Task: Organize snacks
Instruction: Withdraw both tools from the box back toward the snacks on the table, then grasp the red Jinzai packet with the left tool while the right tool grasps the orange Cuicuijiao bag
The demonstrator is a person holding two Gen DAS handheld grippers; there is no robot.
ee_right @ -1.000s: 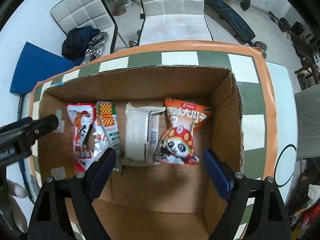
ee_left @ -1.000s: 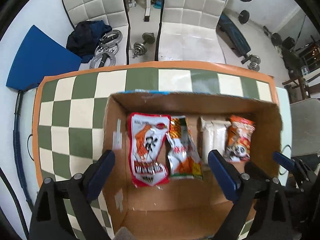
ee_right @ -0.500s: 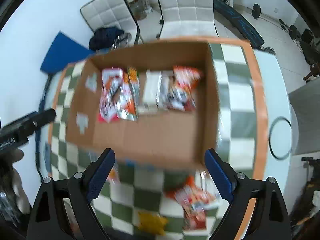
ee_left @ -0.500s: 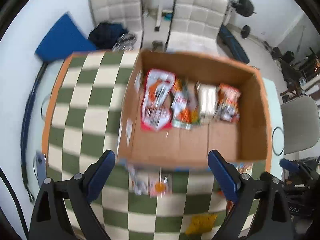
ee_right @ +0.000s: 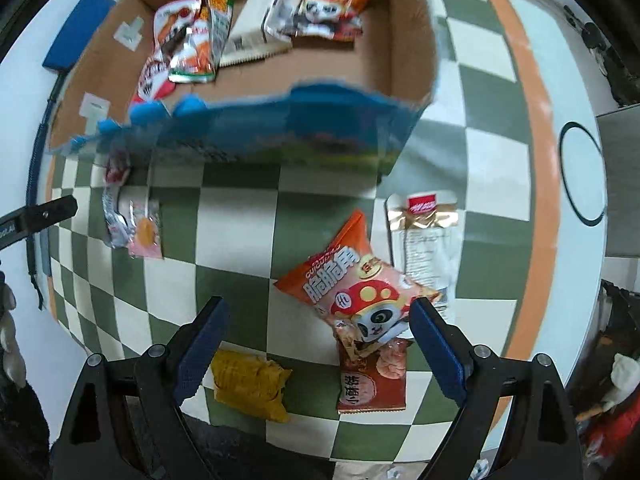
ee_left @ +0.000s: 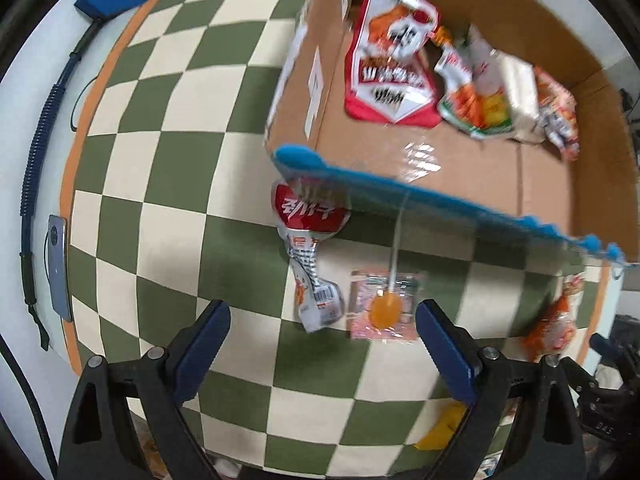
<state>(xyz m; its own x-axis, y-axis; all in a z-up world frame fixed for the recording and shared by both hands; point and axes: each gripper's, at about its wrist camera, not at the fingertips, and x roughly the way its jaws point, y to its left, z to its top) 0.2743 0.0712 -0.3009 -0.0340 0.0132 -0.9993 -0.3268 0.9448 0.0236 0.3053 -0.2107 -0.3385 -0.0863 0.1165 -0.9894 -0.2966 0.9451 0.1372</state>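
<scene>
A cardboard box (ee_right: 408, 52) with a blue front wall is seen at the far side of the checkered table (ee_left: 168, 160), and four snack packets are lined up along its back wall: a red-and-white pouch (ee_left: 390, 56), a green-edged packet (ee_left: 468, 100), a pale wrapped block (ee_right: 250, 32) and a panda bag (ee_right: 328, 8). On the table in front of the box, toward its left edge, a red-and-white sachet (ee_left: 308, 256) lies partly under the box's front wall, just beside a pink lollipop packet (ee_left: 384, 308). Toward the near right corner, an orange panda chip bag (ee_right: 356, 288) rests on a red shrimp packet (ee_right: 372, 384) and overlaps a white-and-gold packet (ee_right: 428, 240); a yellow packet (ee_right: 248, 384) is found at the near edge. The left gripper (ee_left: 320, 344) and the right gripper (ee_right: 316, 340) are both held spread wide above the table, with nothing between their fingers.
</scene>
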